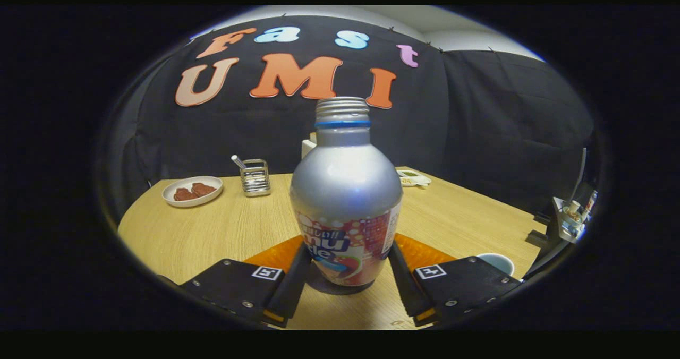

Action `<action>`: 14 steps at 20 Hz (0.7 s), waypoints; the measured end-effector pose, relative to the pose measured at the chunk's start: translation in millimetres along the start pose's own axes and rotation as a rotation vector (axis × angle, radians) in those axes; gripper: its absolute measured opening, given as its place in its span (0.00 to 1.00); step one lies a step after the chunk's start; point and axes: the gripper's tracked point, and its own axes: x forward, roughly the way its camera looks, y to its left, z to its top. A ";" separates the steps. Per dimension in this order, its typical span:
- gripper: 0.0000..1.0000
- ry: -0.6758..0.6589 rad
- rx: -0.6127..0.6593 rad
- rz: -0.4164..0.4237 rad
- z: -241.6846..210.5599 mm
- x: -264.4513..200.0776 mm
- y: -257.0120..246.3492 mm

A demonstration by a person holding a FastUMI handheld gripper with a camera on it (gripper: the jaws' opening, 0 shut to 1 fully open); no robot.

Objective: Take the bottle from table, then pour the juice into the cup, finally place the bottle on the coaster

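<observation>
Claw fingers stand at either flank of the silver bottle at lower centre of the frame, seemingly pressed to its labelled sides. Upright and uncapped, the bottle sits on a dark round coaster before an orange mat. Across the wooden counter lie a white cup at lower right, a plate of brown food and a wire holder at upper left.
</observation>
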 end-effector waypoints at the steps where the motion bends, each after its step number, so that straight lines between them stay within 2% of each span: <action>1: 0.76 0.013 0.002 0.011 -4.6 2.3 3.4; 14: 0.77 0.075 0.001 0.024 -34.1 19.3 13.9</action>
